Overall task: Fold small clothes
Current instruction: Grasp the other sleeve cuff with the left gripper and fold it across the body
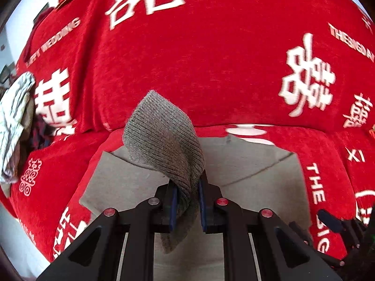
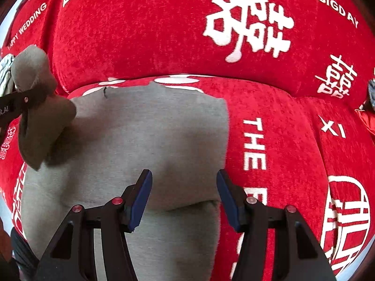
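Sofa (image 2: 164,35) fills view: red plush cover, white double-happiness characters, lettering "HAPPY WEDDING", "THE BIG DAY". Seat-back seam crosses centre, 9 to 3 o'clock. Pale wall (image 1: 21,23) at 10 o'clock. Bright, even light.

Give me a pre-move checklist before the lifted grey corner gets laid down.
1. Left gripper shut on the grey garment: ok, knit cuff pinched between its pads.
2. Right gripper free: ok, jaws open above the garment, nothing between them.
3. Garment body flat on the red cover: not ok, a crease runs across it near the right gripper.
4. Landing area on the garment bare: ok, no other item lies on the grey surface.
5. Clothes pile apart from the garment: ok, it sits off at the left edge of the cover.
6. Held edge lined up with the far edge: cannot tell.
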Motion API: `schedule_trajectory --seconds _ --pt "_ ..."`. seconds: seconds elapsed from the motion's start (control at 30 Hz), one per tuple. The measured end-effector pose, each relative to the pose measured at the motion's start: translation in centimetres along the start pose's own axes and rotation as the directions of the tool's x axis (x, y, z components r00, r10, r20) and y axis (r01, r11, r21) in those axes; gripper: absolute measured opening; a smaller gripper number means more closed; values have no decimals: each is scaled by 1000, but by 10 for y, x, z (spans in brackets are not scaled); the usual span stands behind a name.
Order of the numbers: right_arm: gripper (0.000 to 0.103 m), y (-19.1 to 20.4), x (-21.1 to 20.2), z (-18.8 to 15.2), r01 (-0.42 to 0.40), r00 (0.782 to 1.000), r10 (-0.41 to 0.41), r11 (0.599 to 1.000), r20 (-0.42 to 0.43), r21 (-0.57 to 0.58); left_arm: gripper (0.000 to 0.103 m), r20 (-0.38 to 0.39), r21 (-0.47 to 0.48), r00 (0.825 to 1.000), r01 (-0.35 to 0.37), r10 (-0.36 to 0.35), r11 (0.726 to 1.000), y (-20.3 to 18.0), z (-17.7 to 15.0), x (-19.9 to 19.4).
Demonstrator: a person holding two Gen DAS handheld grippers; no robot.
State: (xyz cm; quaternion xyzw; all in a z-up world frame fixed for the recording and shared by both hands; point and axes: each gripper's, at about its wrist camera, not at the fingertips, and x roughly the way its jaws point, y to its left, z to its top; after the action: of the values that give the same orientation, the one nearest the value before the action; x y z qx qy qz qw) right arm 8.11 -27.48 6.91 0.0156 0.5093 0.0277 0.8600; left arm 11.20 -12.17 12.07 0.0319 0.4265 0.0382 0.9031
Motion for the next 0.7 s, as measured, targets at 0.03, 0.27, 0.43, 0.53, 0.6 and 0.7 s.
schedule_trajectory --seconds 0.03,0.27,0.43,0.53,0.6,0.7 --pt "61 -3 0 0 0 1000 0 1000 1 6 16 -2 13 1000 4 -4 1000 -8 -1 0" --pt "61 -23 -1 0 -1 1000 1 999 4 43 16 -37 65 999 25 -22 998 -42 -11 7" --pt "61 -31 1 0 -3 1000 3 998 5 58 16 -78 78 996 36 -30 996 -55 -19 23" --pt "61 -34 3 -3 -5 1000 5 998 -4 64 16 -99 74 994 47 -39 996 -58 -24 33" --pt "61 -35 5 -4 -5 1000 5 998 -9 65 16 -105 72 993 60 -52 996 -59 -27 37" --pt "61 -37 7 -6 -5 1000 6 997 -15 75 16 -99 75 991 99 -91 992 -61 -32 41"
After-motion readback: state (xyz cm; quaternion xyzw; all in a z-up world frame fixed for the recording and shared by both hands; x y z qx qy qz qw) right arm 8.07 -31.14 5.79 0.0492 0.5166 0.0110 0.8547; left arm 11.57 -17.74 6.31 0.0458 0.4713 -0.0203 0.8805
